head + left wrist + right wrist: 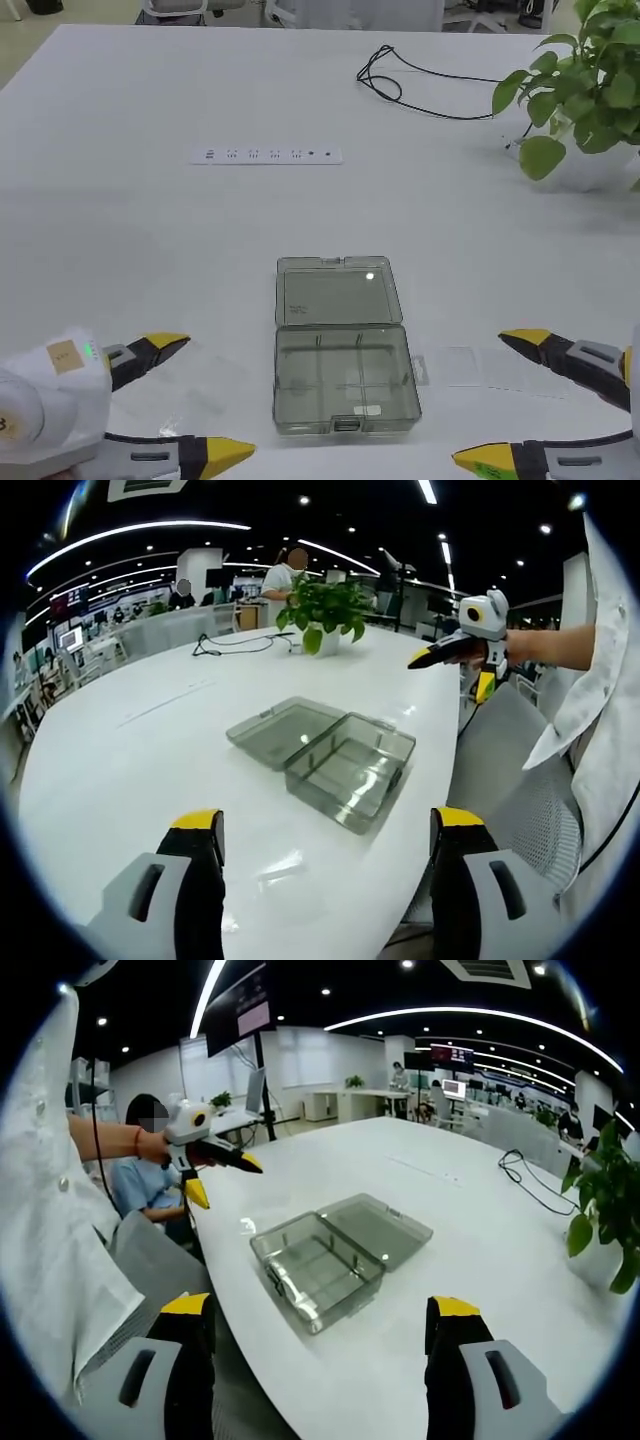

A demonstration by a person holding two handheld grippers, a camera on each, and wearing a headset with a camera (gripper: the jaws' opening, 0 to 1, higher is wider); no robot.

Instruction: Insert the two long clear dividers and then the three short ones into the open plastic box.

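Note:
The open smoky-clear plastic box (345, 385) sits near the table's front edge, its lid (338, 292) laid flat behind it. Clear dividers (470, 367) lie flat on the table just right of the box, and fainter clear pieces (212, 385) lie to its left. My left gripper (215, 397) is open, left of the box, over those pieces. My right gripper (480, 398) is open at the right, near the dividers. The box (345, 765) lies ahead of the open left gripper (325, 850) in its own view. From the right gripper view, the box (315, 1265) sits beyond the open right gripper (320, 1335).
A white power strip (266, 155) lies mid-table, with a black cable (400, 85) and a potted plant (580, 90) at the back right. The white table (120, 230) ends just in front of the box. Other people sit in the office behind.

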